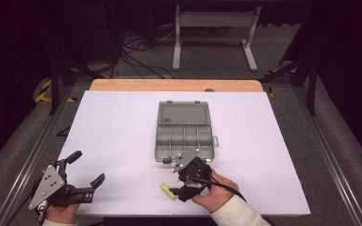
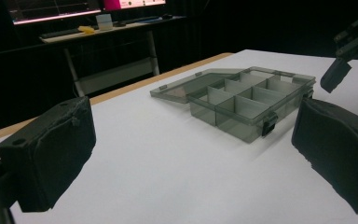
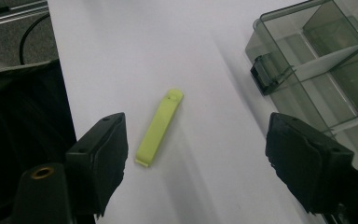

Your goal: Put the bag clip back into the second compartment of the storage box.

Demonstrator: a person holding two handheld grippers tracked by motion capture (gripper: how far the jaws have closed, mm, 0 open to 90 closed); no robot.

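Both tongs wide open, empty: R tongs [image 3: 193, 154] over yellow-green strip [image 3: 158, 128], L tongs [image 1: 88, 169] apart.

Smoky translucent plastic box [image 1: 185, 136] (glossy), matt yellow-green plastic strip [image 3: 159, 127], smooth white table [image 1: 113, 136].

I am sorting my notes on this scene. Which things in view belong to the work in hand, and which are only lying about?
Part of the work:
- yellow-green strip, flat on the table between the open jaws of the right hand-held gripper
- grey compartment box, lid open

Only lying about:
- left hand-held gripper, open, holding nothing
- cables on the floor
- white metal stand
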